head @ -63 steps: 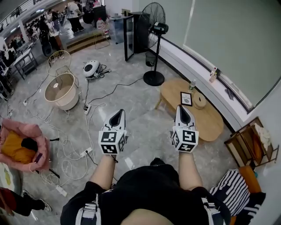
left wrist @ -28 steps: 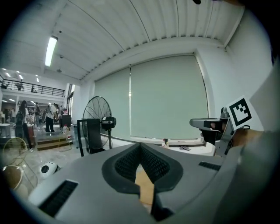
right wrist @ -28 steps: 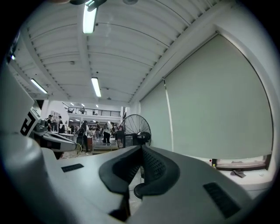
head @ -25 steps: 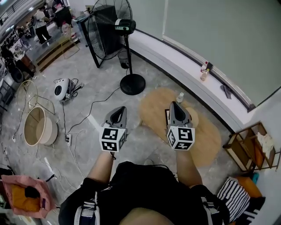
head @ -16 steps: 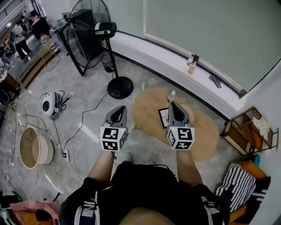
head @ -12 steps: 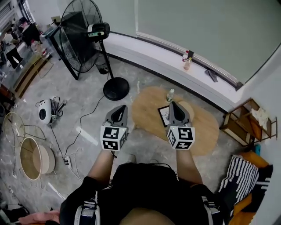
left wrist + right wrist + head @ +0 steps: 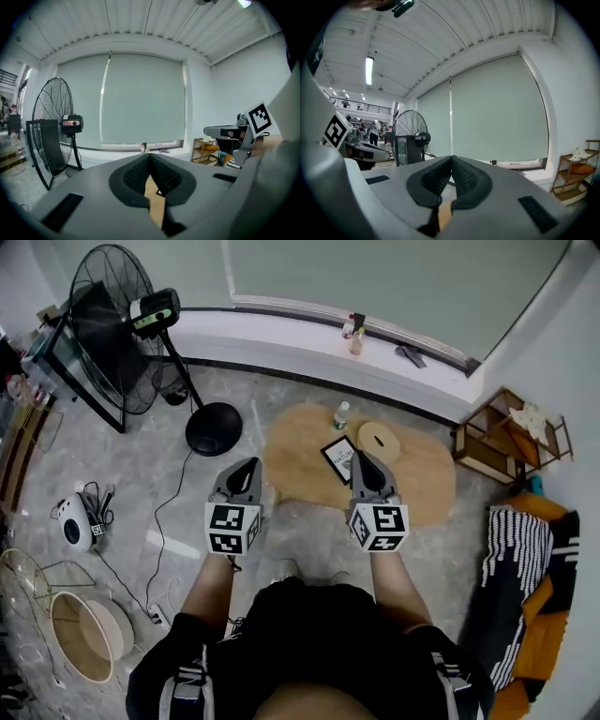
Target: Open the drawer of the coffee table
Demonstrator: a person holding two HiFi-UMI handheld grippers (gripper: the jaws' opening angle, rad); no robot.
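Observation:
A low oval wooden coffee table (image 7: 422, 474) stands on the grey floor ahead of me in the head view; no drawer shows from above. On it are a small bottle (image 7: 342, 415), a framed card (image 7: 339, 458) and a round wooden disc (image 7: 379, 441). My left gripper (image 7: 246, 470) is shut and empty, held over the floor just left of the table. My right gripper (image 7: 360, 463) is shut and empty too, above the table's near edge. In the left gripper view the left gripper (image 7: 150, 156) looks nearly level at the window; a strip of tabletop shows below its tips.
A tall standing fan (image 7: 112, 324) with a round base (image 7: 214, 428) is at the left. A window ledge (image 7: 309, 343) carries bottles and a remote. A wooden shelf (image 7: 497, 442) and a striped cushion (image 7: 511, 549) are at the right; cables, a lamp shade (image 7: 80, 638) lie on the floor.
The view has swung round toward the window wall. The coffee table has come from the right to straight ahead and nearer, and both shut grippers now hang at its near edge.

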